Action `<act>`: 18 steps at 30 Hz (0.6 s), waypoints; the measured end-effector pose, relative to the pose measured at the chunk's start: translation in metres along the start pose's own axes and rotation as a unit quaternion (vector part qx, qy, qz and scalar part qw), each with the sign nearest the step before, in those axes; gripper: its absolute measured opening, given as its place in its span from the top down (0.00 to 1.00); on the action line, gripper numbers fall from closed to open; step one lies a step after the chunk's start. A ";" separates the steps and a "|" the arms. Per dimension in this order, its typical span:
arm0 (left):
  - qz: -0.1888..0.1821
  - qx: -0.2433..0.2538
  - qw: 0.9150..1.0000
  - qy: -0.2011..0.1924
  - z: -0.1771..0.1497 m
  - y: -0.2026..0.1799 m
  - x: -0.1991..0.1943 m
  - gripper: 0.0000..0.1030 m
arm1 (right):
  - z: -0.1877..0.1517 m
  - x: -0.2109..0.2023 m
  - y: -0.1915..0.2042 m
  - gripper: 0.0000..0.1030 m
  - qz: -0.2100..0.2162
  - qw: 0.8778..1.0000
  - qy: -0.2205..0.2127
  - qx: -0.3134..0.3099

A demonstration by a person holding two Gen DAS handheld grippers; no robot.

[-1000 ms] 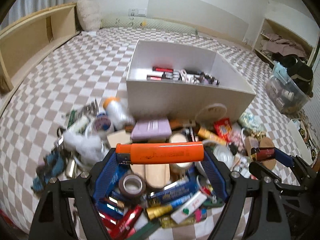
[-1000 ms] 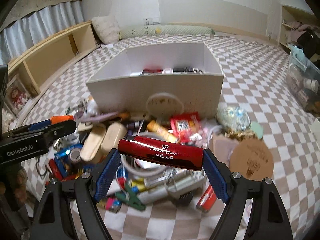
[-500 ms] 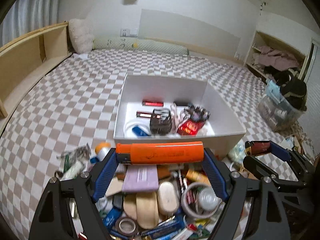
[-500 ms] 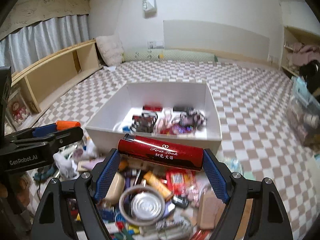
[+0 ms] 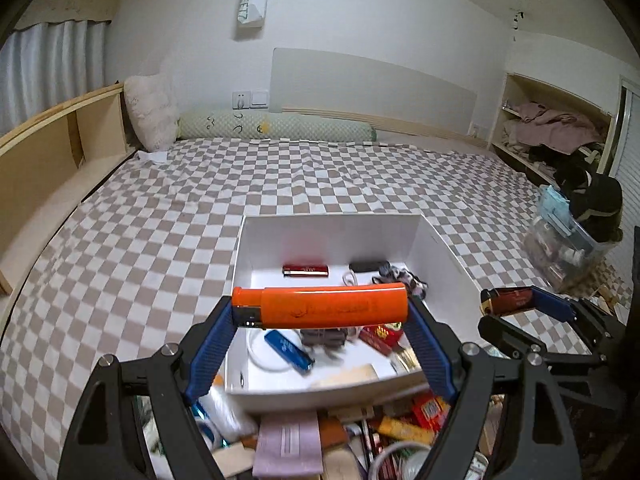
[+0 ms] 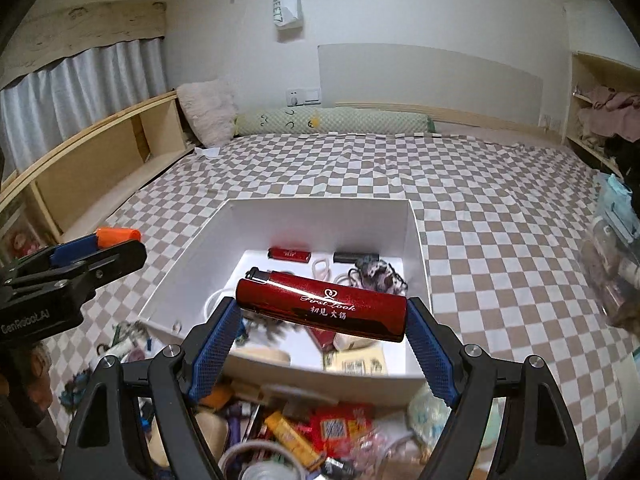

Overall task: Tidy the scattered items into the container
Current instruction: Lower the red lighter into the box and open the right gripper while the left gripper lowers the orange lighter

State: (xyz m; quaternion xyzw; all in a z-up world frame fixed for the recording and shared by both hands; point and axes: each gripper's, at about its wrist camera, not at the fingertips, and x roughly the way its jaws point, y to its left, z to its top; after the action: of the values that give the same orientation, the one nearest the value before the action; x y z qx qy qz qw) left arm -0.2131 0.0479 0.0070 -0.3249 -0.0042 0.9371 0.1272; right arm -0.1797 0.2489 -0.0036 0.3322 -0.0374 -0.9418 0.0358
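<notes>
My left gripper [image 5: 320,312] is shut on an orange lighter [image 5: 320,306], held crosswise above the near part of the white box [image 5: 332,232]. My right gripper [image 6: 322,312] is shut on a dark red lighter [image 6: 324,304], also held crosswise over the near part of the white box [image 6: 316,220]. Each gripper shows in the other's view: the right gripper [image 5: 516,304] to the right, the left gripper [image 6: 112,240] to the left. Inside the box lie a red lighter [image 5: 305,270], a blue item [image 5: 288,350], a hair tie and other small things. The scattered pile [image 6: 300,432] lies in front of the box.
The box and pile sit on a checkered bedspread [image 5: 160,220]. A wooden shelf [image 5: 40,160] runs along the left. Pillows lie at the headboard. A clear bin with clothes [image 5: 568,240] stands at the right.
Both grippers have risen and moved forward from above the pile to above the box, each still holding its lighter. The box interior now shows from above.
</notes>
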 end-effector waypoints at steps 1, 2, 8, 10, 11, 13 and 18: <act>0.001 0.002 1.000 0.000 0.004 0.000 0.005 0.19 | 0.004 0.005 -0.002 0.20 0.000 1.000 0.002 0.000; 0.001 0.003 1.000 0.001 0.008 -0.001 0.010 0.19 | 0.007 0.009 -0.003 0.20 0.000 1.000 0.004 0.000; 0.007 0.005 1.000 0.007 0.028 0.000 0.039 0.19 | 0.027 0.039 -0.010 0.20 0.000 1.000 0.019 -0.005; 0.009 0.007 1.000 0.012 0.032 0.000 0.050 0.19 | 0.034 0.051 -0.012 0.20 0.004 1.000 0.026 -0.002; 0.008 0.005 1.000 0.016 0.033 0.001 0.056 0.19 | 0.036 0.056 -0.013 0.20 0.005 1.000 0.029 -0.001; 0.008 0.002 1.000 0.026 0.036 0.002 0.068 0.19 | 0.042 0.066 -0.015 0.20 0.005 0.999 0.034 0.003; -0.002 -0.002 0.999 0.048 0.043 0.006 0.096 0.19 | 0.055 0.093 -0.017 0.20 0.001 0.998 0.055 -0.004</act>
State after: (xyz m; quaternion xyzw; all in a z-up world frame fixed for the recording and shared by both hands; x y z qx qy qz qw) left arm -0.3132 0.0684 -0.0179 -0.3694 -0.0011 0.9203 0.1286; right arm -0.2876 0.2595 -0.0206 0.3831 -0.0323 -0.9223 0.0401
